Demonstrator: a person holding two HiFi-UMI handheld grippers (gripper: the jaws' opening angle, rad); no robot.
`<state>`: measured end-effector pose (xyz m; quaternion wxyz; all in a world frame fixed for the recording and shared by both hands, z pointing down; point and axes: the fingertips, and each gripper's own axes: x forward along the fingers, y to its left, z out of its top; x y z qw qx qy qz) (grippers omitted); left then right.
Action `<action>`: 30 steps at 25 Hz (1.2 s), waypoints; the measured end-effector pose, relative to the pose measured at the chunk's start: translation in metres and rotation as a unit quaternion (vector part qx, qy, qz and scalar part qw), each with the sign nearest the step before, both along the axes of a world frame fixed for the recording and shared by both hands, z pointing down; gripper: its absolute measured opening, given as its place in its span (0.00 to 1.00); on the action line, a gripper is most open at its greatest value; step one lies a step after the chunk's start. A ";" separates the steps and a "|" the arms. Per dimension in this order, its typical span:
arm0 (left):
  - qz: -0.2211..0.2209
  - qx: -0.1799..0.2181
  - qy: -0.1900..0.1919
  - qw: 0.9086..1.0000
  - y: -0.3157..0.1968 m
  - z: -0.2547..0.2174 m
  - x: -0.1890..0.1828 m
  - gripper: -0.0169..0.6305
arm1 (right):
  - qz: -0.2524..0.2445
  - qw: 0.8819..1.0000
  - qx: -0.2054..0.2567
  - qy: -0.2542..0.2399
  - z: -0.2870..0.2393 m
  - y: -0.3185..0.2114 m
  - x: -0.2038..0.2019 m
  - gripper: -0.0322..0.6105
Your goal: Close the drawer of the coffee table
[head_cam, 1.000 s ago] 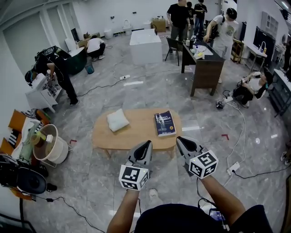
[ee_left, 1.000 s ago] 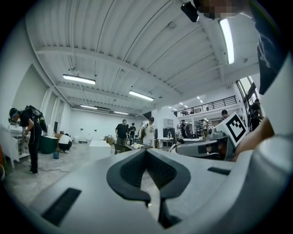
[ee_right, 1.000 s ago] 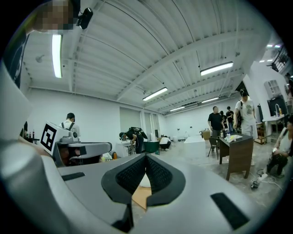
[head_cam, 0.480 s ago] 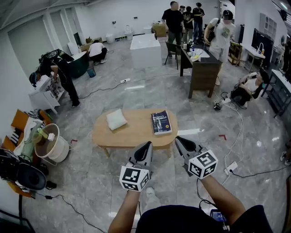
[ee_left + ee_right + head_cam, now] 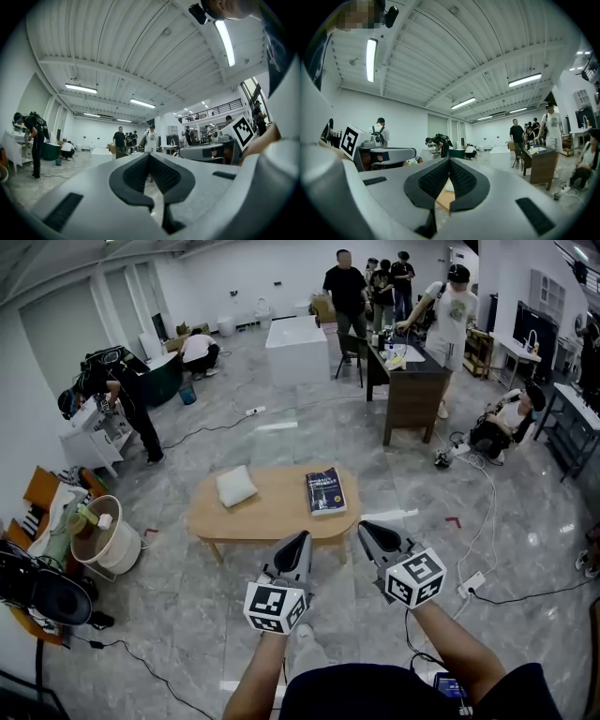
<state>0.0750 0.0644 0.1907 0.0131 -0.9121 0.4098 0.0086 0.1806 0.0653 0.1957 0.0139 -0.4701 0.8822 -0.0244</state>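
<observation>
Closed and empty: left tool (image 5: 301,536) and right tool (image 5: 364,528), both short of the coffee table (image 5: 267,517). No view shows the drawer; a hard push could skid the whole table and shift the book (image 5: 325,491).

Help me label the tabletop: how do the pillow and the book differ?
The pillow is white and puffy; the book is dark blue and flat. The pillow lies toward the left end of the coffee table, the book toward the right. Both rest on its wooden top.
</observation>
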 end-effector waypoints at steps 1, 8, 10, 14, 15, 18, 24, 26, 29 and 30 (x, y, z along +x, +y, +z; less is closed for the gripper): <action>-0.001 0.001 0.000 1.000 0.003 -0.001 0.001 0.03 | 0.001 1.000 0.001 0.001 0.000 0.003 0.001 0.07; -0.007 0.005 0.001 1.000 0.019 -0.003 0.000 0.03 | 0.001 1.000 0.001 -0.002 0.001 0.015 0.003 0.07; -0.010 0.006 0.000 1.000 0.022 -0.005 -0.002 0.03 | -0.002 1.000 0.001 -0.003 0.001 0.017 0.001 0.07; -0.014 0.008 -0.003 1.000 0.023 -0.005 -0.008 0.03 | -0.006 1.000 0.000 -0.006 0.003 0.017 -0.002 0.07; -0.016 0.006 -0.003 1.000 0.023 -0.004 -0.010 0.03 | -0.007 1.000 0.000 -0.006 0.003 0.017 -0.003 0.07; -0.017 -0.001 -0.004 1.000 0.021 0.001 -0.013 0.03 | -0.010 1.000 -0.001 -0.003 0.004 0.017 -0.005 0.07; -0.007 0.003 -0.003 1.000 0.020 -0.003 -0.010 0.03 | -0.011 1.000 0.001 0.000 0.002 0.020 -0.007 0.07; -0.003 0.003 -0.003 1.000 0.019 -0.005 -0.008 0.03 | -0.011 1.000 0.001 0.002 0.001 0.019 -0.008 0.07; -0.004 0.000 -0.003 1.000 0.017 -0.003 -0.009 0.03 | -0.009 1.000 0.000 0.001 0.001 0.018 -0.007 0.07; -0.004 -0.001 -0.003 1.000 0.016 -0.003 -0.009 0.03 | -0.008 1.000 -0.001 0.002 0.002 0.017 -0.007 0.07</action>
